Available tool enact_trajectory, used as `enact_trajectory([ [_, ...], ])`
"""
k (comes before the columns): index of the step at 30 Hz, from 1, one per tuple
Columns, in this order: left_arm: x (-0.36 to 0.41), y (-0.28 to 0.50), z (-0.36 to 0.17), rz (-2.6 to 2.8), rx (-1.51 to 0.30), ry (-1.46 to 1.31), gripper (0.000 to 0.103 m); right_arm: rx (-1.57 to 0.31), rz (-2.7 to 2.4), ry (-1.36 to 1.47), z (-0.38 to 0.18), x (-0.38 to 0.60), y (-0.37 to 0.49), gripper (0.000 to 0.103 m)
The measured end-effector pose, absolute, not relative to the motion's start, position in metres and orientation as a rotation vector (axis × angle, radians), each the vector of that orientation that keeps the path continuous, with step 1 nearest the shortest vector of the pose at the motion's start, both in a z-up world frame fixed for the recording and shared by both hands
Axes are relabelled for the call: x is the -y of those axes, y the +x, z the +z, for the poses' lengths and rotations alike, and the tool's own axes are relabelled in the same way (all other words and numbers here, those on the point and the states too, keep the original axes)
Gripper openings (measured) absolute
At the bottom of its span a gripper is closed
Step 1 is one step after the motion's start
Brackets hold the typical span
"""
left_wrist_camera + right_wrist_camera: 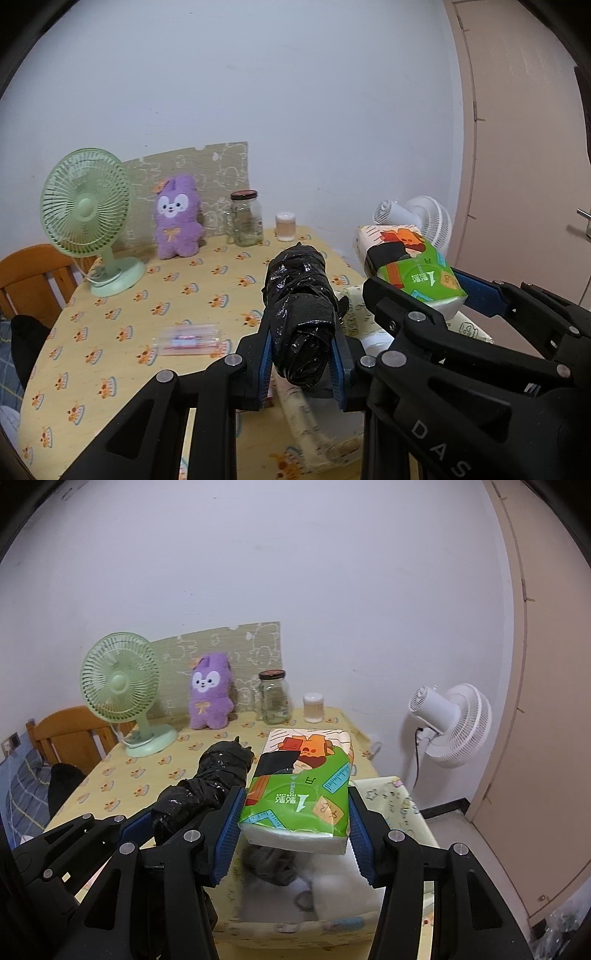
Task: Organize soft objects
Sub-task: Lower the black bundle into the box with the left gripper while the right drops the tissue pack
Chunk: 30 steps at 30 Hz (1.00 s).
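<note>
My left gripper [301, 363] is shut on a black plastic-bag roll [299, 302] and holds it above the table's near right edge. The roll also shows in the right wrist view [207, 786]. My right gripper [293, 825] is shut on a green tissue pack [303, 790], held beside the roll; the pack shows in the left wrist view [410, 266]. Both hang over a patterned fabric storage box [391, 797] whose inside holds blurred grey and white soft things [273, 867]. A purple plush bunny [177, 218] sits at the back of the table.
On the yellow-clothed table [122, 306] stand a green desk fan [88, 214], a glass jar [245, 218] and a small cotton-swab tub [285, 226]. A clear flat packet [188, 339] lies mid-table. A white floor fan [454, 723] and a wooden chair [70, 734] flank the table.
</note>
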State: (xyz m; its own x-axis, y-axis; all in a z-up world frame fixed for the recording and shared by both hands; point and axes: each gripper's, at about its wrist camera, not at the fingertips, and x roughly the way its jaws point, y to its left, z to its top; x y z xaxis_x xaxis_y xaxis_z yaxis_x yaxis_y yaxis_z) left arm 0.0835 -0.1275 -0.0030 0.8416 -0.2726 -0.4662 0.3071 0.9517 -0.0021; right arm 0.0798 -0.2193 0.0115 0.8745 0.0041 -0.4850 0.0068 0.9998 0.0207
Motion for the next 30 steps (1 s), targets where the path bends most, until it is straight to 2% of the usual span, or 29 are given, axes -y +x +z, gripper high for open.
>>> enact_trajectory([
  [11, 0.164, 0.097, -0.022, -0.367, -0.549, 0.105, 0.026, -0.560, -0.048, 0.059, -0.009, 0.254, 0.090, 0.057],
  [14, 0.172, 0.101, -0.029, -0.353, -0.572, 0.125, 0.029, -0.581, -0.062, 0.065, -0.017, 0.261, 0.094, 0.057],
  [18, 0.177, 0.104, -0.035, -0.332, -0.595, 0.154, 0.045, -0.606, -0.062, 0.075, -0.026, 0.268, 0.098, 0.057],
  [21, 0.179, 0.105, -0.037, -0.300, -0.602, 0.177, 0.072, -0.617, -0.055, 0.082, -0.031, 0.271, 0.102, 0.057],
  [24, 0.179, 0.104, -0.036, -0.280, -0.601, 0.186, 0.075, -0.615, -0.029, 0.092, -0.033, 0.272, 0.107, 0.057],
  [27, 0.181, 0.104, -0.036, -0.296, -0.601, 0.187, 0.083, -0.613, -0.019, 0.094, -0.033, 0.272, 0.111, 0.059],
  [30, 0.182, 0.109, -0.038, -0.291, -0.611, 0.184, 0.083, -0.619, -0.011, 0.090, -0.034, 0.272, 0.116, 0.064],
])
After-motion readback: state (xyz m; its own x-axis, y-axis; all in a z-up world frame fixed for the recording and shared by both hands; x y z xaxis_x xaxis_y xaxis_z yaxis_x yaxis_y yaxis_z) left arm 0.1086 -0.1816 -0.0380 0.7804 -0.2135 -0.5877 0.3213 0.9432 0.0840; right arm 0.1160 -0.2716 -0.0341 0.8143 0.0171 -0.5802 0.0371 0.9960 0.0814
